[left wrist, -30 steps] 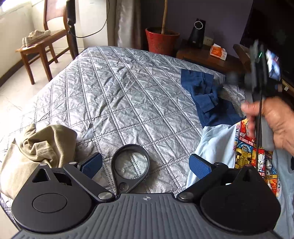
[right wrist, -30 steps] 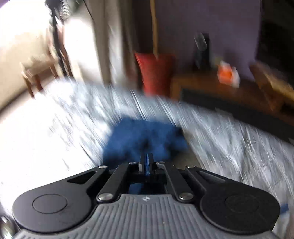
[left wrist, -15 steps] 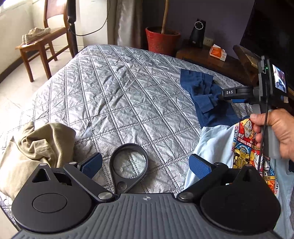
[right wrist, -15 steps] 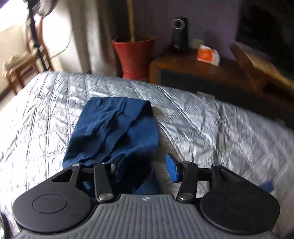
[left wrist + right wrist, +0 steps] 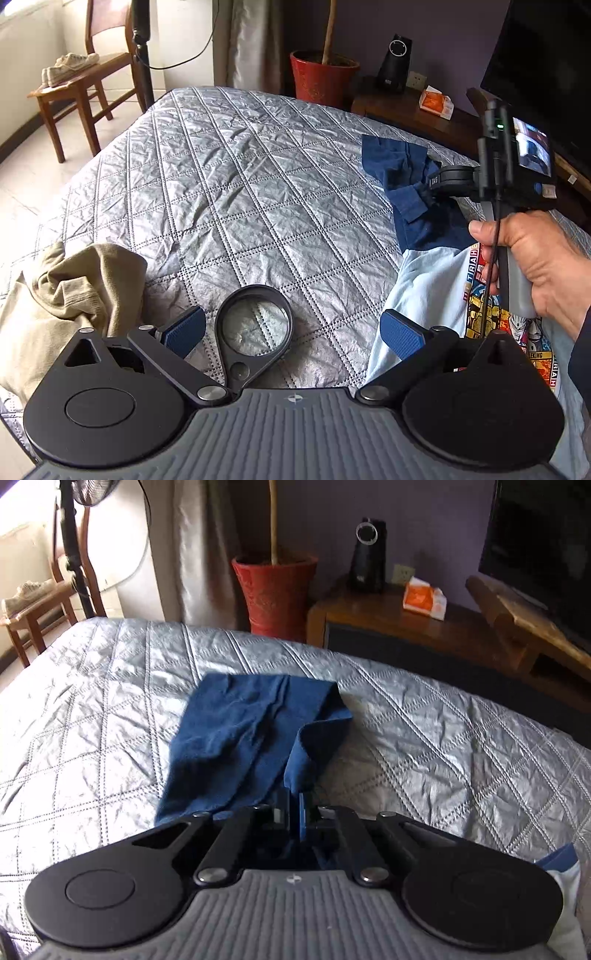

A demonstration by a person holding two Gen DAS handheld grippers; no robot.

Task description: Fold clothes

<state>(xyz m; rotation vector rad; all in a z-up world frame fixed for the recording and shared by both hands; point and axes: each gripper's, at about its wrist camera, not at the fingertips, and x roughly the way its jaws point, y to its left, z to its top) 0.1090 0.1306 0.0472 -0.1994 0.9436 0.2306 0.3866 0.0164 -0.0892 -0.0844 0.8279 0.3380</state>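
A dark blue garment [image 5: 399, 173] [image 5: 236, 731] lies crumpled on the grey quilted bed [image 5: 240, 184], toward its far right. My right gripper [image 5: 293, 805] [image 5: 430, 184], held by a person's hand [image 5: 543, 258], is at the garment's near edge. Its jaws are closing, and the pads pinch a raised fold of the blue cloth. A light blue T-shirt [image 5: 428, 280] with a colourful print lies just in front of the blue garment. A beige garment [image 5: 62, 295] is bunched at the near left. My left gripper [image 5: 291, 332] stands open over bare quilt between the beige garment and the T-shirt, holding nothing.
A black ring with a lens [image 5: 253, 321] sits between the left fingers. Beyond the bed stand a wooden chair [image 5: 74, 74] with shoes on it, a red plant pot [image 5: 321, 77] and a wooden cabinet [image 5: 406, 616] under a dark screen. The bed's right edge is close to the cabinet.
My right gripper opened, sank onto the blue garment's near edge and closed on a fold of it. The left gripper has stayed in place, open.
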